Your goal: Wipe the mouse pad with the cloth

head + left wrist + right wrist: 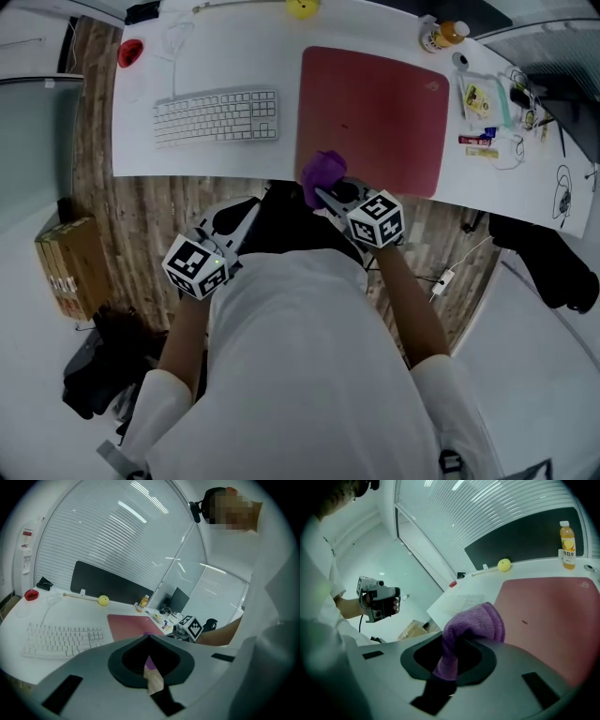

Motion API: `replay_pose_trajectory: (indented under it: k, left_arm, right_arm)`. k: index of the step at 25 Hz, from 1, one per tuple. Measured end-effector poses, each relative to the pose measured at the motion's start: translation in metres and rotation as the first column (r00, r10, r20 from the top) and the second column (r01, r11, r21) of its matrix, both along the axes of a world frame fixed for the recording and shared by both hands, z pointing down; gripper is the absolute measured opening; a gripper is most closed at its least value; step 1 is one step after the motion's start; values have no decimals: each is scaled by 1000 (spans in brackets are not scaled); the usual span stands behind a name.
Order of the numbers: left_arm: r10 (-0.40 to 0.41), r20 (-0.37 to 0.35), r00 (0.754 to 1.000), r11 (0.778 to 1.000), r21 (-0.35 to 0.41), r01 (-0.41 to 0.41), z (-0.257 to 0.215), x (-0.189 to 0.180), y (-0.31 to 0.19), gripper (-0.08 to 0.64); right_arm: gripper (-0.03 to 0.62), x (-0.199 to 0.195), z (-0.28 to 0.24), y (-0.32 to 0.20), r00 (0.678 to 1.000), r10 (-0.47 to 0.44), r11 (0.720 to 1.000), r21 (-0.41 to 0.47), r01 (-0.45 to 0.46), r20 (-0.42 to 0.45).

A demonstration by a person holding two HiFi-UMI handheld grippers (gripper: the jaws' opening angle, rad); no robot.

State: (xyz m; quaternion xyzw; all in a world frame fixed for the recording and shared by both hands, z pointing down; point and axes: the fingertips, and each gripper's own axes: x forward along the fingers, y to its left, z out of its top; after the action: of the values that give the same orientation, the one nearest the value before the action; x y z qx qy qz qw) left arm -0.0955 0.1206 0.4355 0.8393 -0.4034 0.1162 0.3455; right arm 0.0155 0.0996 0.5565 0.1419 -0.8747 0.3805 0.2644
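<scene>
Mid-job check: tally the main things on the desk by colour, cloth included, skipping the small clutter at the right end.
Red: 2, mouse pad and small red object
White: 1, keyboard
Purple: 1, cloth
Yellow: 1, ball
Orange: 1, drink bottle
Total: 6

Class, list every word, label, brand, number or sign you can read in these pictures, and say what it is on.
No text reads clearly.
Orange drink bottle: label print blurred, unreadable.
White keyboard: key legends too small.
Red rectangular mouse pad: pale corner logo, unreadable.
Brown cardboard box: side print too small.
Right hand-held gripper: cube shows black-and-white square markers, no words.
</scene>
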Motion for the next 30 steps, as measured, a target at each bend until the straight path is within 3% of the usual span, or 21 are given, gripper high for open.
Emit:
replay_pose_trajectory:
  k: [7, 14, 20, 30]
  left_arm:
    - [28, 20, 999, 998, -48, -27, 21, -24, -16, 18]
    - [65, 10, 998, 994, -83, -64, 36, -19, -32, 18]
    - [99, -3, 995, 990, -102, -99, 44, -1, -36, 18]
    - [161, -23, 987, 980, -113, -162, 52, 38, -40, 18]
  right_arm:
    - [86, -32, 47, -2, 996, -54, 997, -51, 50, -70]
    - [86, -34, 89, 1, 989, -74, 992, -114, 59, -127]
    - [86, -17, 106, -3, 987, -46, 989, -146, 24, -153]
    - [86, 44, 117, -18, 975, 47, 985, -151, -81, -215]
